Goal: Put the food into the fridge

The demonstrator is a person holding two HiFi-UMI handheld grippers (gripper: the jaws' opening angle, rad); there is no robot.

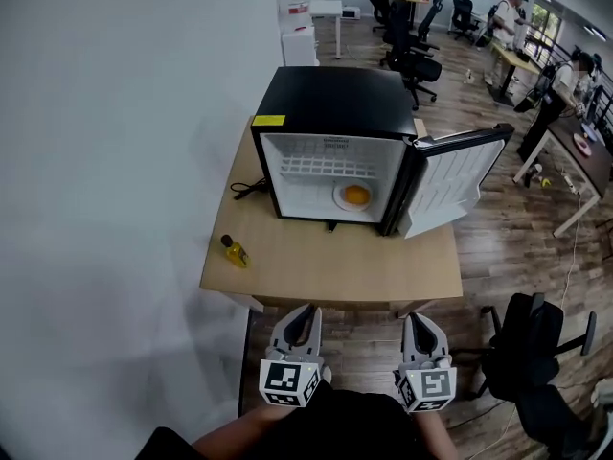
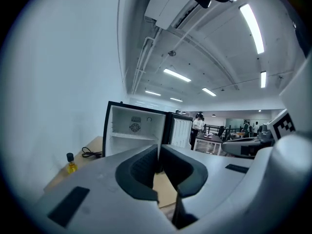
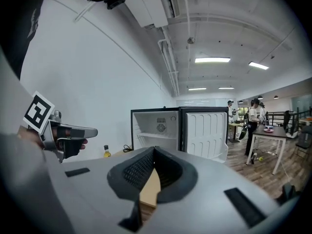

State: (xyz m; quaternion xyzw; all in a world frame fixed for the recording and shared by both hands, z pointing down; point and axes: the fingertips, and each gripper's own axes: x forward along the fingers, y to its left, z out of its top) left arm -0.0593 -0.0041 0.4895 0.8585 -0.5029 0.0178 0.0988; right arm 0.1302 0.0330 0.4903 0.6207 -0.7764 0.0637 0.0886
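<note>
A black mini fridge [image 1: 335, 94] stands on a wooden table [image 1: 335, 266], with its door [image 1: 460, 175] swung open to the right. On the fridge floor lies a white plate with yellow food [image 1: 355, 196]. A small yellow bottle [image 1: 234, 251] stands on the table's left side. Both grippers hover side by side in front of the table's near edge, well short of the fridge. My left gripper [image 1: 306, 312] has its fingertips together with nothing between them [image 2: 159, 149]. My right gripper [image 1: 414, 320] is shut and empty too [image 3: 155, 151]. The open fridge [image 3: 156, 128] lies straight ahead of both.
A black power cable [image 1: 251, 188] lies left of the fridge. A white wall runs along the left. A black office chair [image 1: 527, 338] stands at the right of the table. Further desks, chairs and people [image 1: 506, 17] fill the room's far right.
</note>
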